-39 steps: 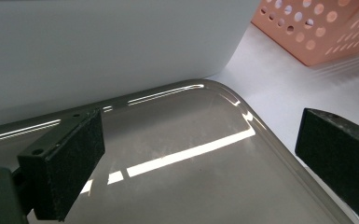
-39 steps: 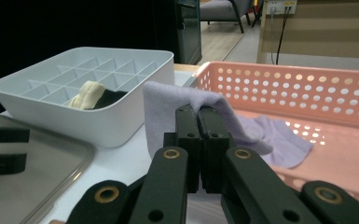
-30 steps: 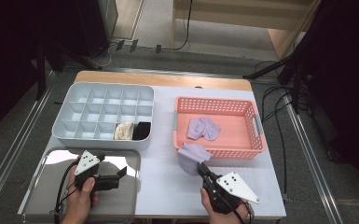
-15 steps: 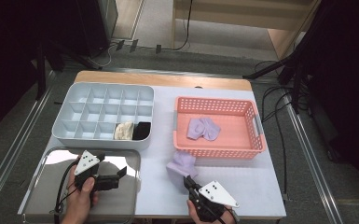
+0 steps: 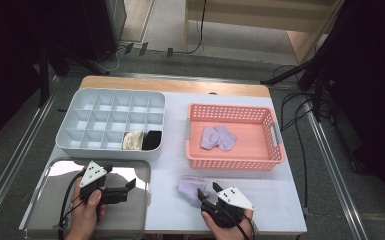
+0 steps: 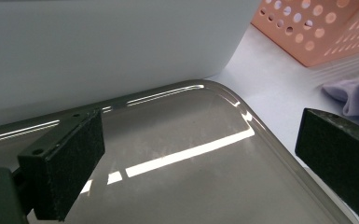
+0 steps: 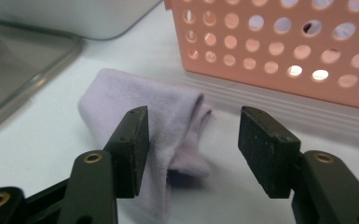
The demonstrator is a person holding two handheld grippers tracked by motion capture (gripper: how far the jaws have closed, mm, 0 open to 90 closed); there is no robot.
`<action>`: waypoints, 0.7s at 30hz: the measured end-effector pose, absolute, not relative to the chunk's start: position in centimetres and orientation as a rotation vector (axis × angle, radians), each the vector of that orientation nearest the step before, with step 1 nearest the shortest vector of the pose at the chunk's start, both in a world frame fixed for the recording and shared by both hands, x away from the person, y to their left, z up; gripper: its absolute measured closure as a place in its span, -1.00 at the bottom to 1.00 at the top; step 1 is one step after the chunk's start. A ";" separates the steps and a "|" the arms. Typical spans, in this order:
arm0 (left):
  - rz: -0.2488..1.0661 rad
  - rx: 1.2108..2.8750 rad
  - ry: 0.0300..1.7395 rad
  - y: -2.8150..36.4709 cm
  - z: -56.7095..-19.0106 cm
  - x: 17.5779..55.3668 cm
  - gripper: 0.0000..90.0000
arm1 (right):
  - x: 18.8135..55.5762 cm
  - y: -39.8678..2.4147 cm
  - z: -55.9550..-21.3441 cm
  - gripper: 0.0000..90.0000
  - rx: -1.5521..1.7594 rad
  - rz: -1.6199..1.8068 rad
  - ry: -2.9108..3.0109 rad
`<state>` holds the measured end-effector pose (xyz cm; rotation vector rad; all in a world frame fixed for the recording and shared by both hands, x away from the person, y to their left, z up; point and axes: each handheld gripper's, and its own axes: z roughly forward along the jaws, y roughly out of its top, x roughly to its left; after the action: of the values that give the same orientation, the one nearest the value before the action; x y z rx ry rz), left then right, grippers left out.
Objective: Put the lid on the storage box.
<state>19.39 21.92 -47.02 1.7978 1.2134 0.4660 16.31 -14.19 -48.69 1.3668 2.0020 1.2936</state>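
**Three cameras, one table**

We look down and forward from above the near edge, taking in the whole table [image 5: 170,102]. Our left gripper view sits low and close over the tray [image 6: 177,186], facing the basket [image 6: 321,28]. Our right gripper view, equally close, faces the sock [image 7: 168,126] and basket [image 7: 279,51]. All three share both.

A soft, matt lilac cloth sock [image 7: 158,126] lies on a smooth white tabletop [image 5: 170,200] beside a glossy metal tray [image 6: 191,177], a perforated salmon plastic basket [image 5: 235,162] and a smooth grey plastic organiser [image 5: 80,145].
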 end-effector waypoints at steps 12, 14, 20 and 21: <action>0.470 1.801 1.212 21.9 -47.0 19.4 -0.96 | 17.4 -12.4 -49.3 0.74 1.381 1.268 2.161; 0.470 1.801 1.212 21.9 -47.0 19.4 -0.96 | 17.3 -12.0 -49.3 0.76 1.378 1.269 2.163; 0.472 1.797 1.213 21.9 -47.0 19.4 -0.96 | 17.2 -11.6 -49.0 0.36 1.350 1.319 2.132; 0.471 1.797 1.213 21.9 -47.0 19.3 -0.96 | 17.2 -11.7 -48.8 0.27 1.347 1.329 2.110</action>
<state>19.34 21.87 -47.02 1.7971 1.2131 0.4712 17.16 -11.70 -48.83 1.3468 2.1103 1.3294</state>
